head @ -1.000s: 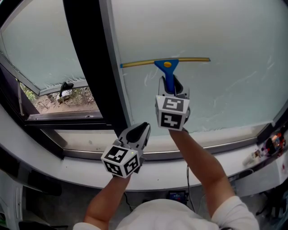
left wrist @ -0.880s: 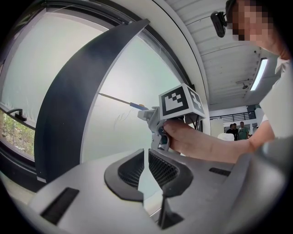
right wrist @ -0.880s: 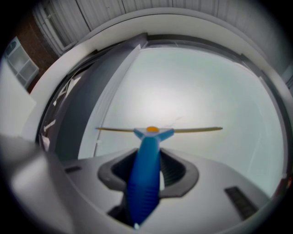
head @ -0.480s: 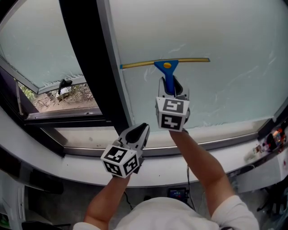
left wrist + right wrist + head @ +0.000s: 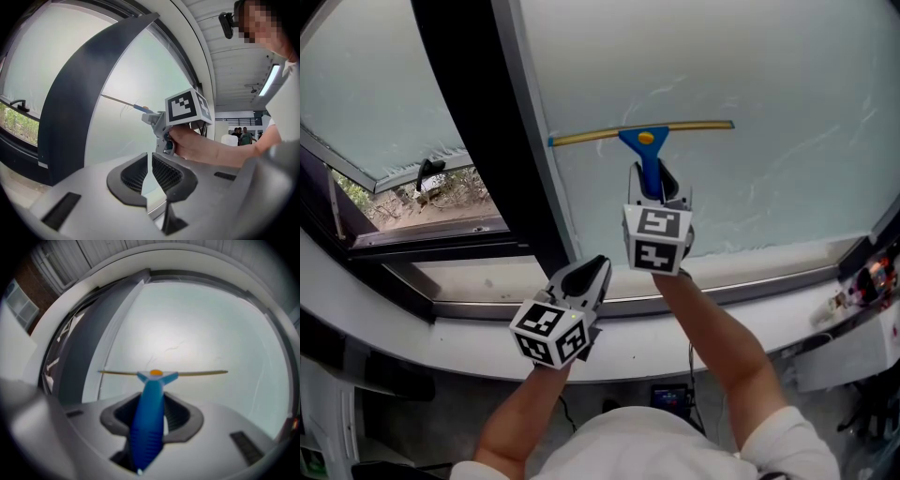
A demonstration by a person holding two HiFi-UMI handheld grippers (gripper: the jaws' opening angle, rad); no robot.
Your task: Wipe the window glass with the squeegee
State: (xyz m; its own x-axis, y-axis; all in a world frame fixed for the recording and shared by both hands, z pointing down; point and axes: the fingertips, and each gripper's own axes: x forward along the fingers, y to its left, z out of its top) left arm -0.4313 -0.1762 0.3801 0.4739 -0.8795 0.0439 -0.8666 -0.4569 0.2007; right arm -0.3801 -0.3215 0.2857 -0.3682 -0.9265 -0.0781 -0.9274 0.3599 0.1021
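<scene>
Here, you are holding the left tongs [image 5: 587, 274] low in front of the white sill [image 5: 459, 342], their jaws pressed together with nothing between them. Just above, your right tongs [image 5: 660, 184] are pinching the blue handle of the squeegee [image 5: 645, 141], which is pointing up the pane. Its yellowish blade is lying level against the window glass [image 5: 741, 66], with its left end near the dark frame post [image 5: 469, 122]. Thin streaks are showing on the glass around the blade. Farther left, a side window [image 5: 375, 94] is standing open, with greenery showing beneath it.
</scene>
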